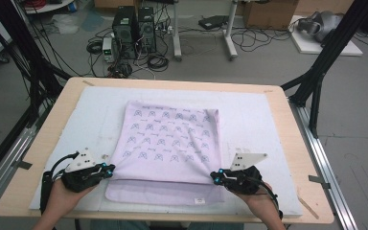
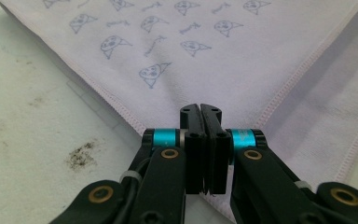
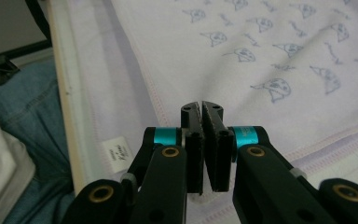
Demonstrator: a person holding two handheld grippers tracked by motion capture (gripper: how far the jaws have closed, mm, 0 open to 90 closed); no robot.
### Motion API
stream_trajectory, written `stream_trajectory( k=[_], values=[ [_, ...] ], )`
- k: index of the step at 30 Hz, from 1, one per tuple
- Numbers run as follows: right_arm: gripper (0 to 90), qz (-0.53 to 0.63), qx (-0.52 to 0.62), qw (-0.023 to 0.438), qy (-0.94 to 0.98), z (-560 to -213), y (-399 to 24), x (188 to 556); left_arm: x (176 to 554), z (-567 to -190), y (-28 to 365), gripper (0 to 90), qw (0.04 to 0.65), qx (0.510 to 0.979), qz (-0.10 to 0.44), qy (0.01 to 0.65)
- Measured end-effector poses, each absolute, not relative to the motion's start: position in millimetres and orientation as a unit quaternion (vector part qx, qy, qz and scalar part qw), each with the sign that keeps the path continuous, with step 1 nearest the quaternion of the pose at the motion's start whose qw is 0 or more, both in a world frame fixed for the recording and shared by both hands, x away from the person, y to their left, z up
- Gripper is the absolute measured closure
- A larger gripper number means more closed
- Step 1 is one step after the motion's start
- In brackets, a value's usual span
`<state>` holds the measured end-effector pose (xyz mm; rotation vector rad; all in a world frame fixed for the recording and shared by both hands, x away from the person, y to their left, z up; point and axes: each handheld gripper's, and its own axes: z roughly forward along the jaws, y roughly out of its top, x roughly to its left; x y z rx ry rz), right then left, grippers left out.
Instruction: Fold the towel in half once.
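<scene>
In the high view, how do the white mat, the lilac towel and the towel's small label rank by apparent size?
1. White mat, the largest.
2. Lilac towel, lying on the mat.
3. Label, by far the smallest, on the towel's near edge.

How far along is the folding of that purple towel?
Partway, it seems. The towel already lies doubled on the white mat, its printed layer over a plain strip near the person. The left gripper and right gripper each pinch a corner of that upper layer. Lining up the edges and any further folds remain.
</scene>
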<state>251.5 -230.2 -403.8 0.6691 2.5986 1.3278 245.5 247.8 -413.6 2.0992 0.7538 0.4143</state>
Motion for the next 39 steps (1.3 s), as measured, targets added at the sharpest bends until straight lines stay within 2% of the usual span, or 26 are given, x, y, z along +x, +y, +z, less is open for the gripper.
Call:
stream_trajectory(
  k=[6, 11, 17, 20, 27, 29, 31, 34, 39],
  values=[
    [87.4, 0.45, 0.214, 0.072, 0.864, -396, -234, 237, 230, -413, 249, 87.6, 0.429, 0.836, 0.168, 0.299],
    [87.1, 0.433, 0.21, 0.051, 0.875, -408, -235, 231, 220, -423, 248, 87.6, 0.422, 0.842, 0.156, 0.298],
    [86.5, 0.442, 0.215, 0.052, 0.869, -410, -240, 227, 213, -426, 257, 88.3, 0.427, 0.835, 0.159, 0.31],
    [72.3, 0.445, 0.224, 0.046, 0.866, -414, -242, 230, 213, -430, 254, 78.1, 0.432, 0.835, 0.15, 0.304],
    [66.3, 0.424, 0.222, 0.041, 0.877, -429, -235, 235, 221, -444, 237, 73.4, 0.417, 0.855, 0.121, 0.286],
    [67.0, 0.418, 0.219, 0.041, 0.881, -436, -232, 236, 221, -447, 237, 77.3, 0.419, 0.854, 0.123, 0.284],
    [73.1, 0.407, 0.221, 0.037, 0.885, -443, -229, 236, 220, -447, 237, 86.1, 0.418, 0.853, 0.13, 0.284],
    [84.0, 0.408, 0.221, 0.036, 0.885, -445, -230, 237, 217, -446, 235, 88.1, 0.415, 0.853, 0.141, 0.282],
    [85.8, 0.41, 0.217, 0.045, 0.885, -436, -230, 234, 210, -438, 240, 88.7, 0.428, 0.844, 0.148, 0.287]
  ],
)
